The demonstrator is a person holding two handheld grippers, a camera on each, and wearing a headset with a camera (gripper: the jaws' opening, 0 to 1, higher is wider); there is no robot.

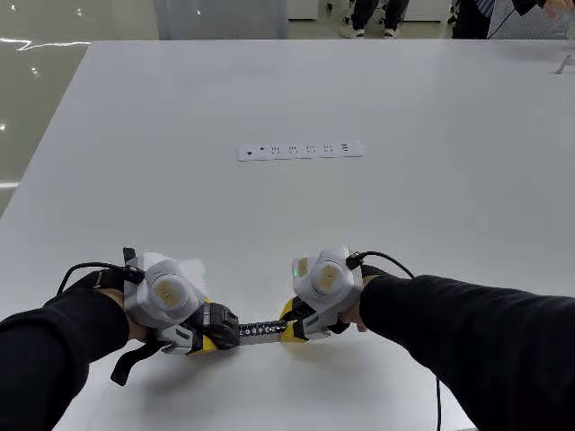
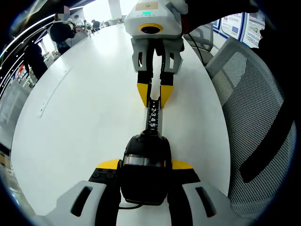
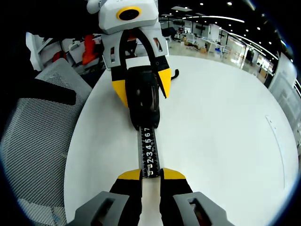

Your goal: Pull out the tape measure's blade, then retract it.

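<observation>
Near the table's (image 1: 269, 215) near edge, the left gripper (image 1: 208, 337) clenches the black tape measure (image 1: 222, 325). To its right, the right gripper (image 1: 293, 329) pinches the tip of the short, drawn-out blade (image 1: 262, 330).

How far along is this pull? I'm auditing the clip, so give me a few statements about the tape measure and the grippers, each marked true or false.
1. The left gripper is shut on the black tape measure case. True.
2. The right gripper pinches the end of the blade. True.
3. The blade is fully wound back into the case. False: a short length with printed numbers spans the gap between the two grippers.
4. The power strip lies between the grippers. False: it lies farther up the white table, well apart from them.
</observation>
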